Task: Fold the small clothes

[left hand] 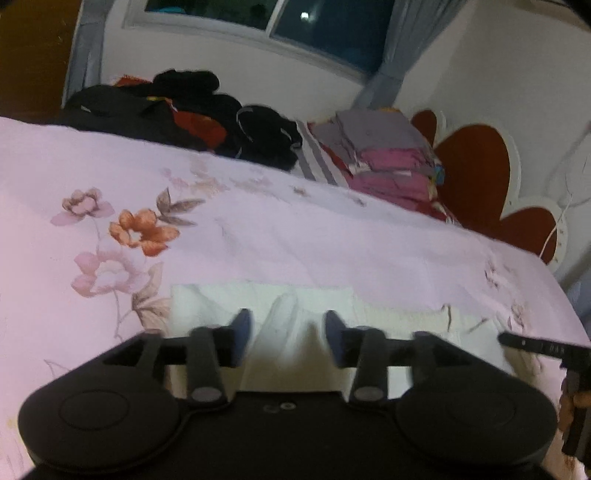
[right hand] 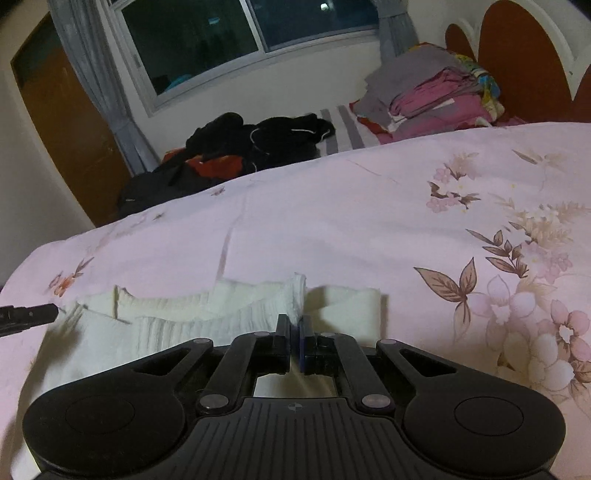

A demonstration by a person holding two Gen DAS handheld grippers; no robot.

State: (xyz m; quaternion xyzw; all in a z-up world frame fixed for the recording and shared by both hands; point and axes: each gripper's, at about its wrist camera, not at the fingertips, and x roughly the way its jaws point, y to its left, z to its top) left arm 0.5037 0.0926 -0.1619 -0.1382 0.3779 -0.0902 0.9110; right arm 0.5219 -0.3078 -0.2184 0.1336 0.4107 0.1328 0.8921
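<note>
Cloth (right hand: 177, 317), white, lies crosswise on the bed (right hand: 369, 221); right gripper (right hand: 295, 334) fingers pinch its edge; left gripper (left hand: 288, 332) fingers gape just above it.

Bed covered by pink floral bedspread (right hand: 332, 221), extending ahead of the jaws. Beyond it: heap of dark clothes (right hand: 258, 144) ahead-left, folded stack of clothes (right hand: 436, 96) ahead-right. White wall (right hand: 295, 85) behind, with sliding window (right hand: 229, 33), panes dark. Grey curtains (right hand: 96, 85) flank it. Brown wooden door (right hand: 62, 122) far left. Red-and-white headboard (right hand: 524, 55) far right.
</note>
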